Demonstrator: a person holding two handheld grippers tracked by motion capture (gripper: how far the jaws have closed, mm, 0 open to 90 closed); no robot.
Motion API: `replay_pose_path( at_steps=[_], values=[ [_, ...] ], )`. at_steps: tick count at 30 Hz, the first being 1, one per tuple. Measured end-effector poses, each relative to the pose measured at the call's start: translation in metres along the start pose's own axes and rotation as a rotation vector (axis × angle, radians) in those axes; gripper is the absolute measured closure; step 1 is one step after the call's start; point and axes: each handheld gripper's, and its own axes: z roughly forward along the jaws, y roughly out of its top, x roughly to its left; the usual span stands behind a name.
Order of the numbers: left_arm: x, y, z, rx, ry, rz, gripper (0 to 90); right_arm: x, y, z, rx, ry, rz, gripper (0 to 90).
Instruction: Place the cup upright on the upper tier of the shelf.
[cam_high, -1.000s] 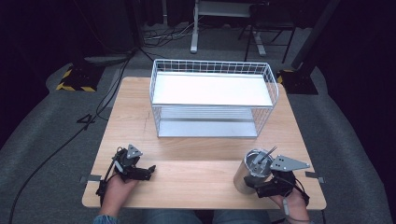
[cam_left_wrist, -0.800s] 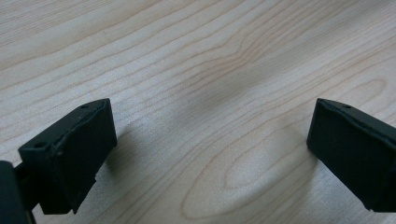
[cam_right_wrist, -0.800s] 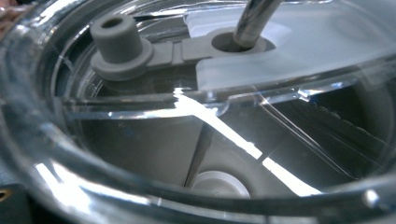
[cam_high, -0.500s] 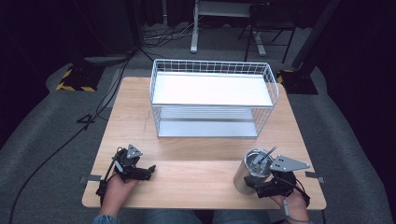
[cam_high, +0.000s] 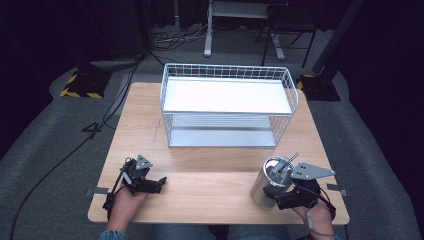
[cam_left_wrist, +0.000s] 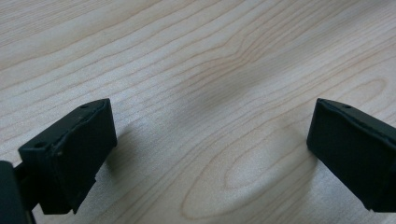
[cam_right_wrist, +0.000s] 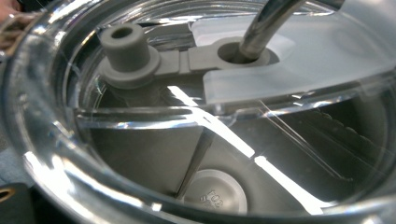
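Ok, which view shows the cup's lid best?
The right gripper view: the clear lid, grey stopper and metal straw are close up. The high view shows the cup small by the right gripper.

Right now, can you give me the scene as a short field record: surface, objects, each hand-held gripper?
surface: wooden table
rack: white wire rack, far half of table, two tiers
tumbler: steel tumbler with clear lid and straw, upright, near right
left hand-held gripper: jaws wide apart, nothing between them, low over bare wood
right hand-held gripper: against the tumbler, jaws hidden
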Motion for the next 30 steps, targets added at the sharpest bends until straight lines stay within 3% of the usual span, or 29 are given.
replay_pose_path(
  at_steps=[30],
  values=[
    [0.0, 0.0, 0.0, 0.0, -0.001, 0.0, 2.0, -0.016, 0.076, -0.033, 0.001, -0.001, 0.006, 3.6]
  ],
)
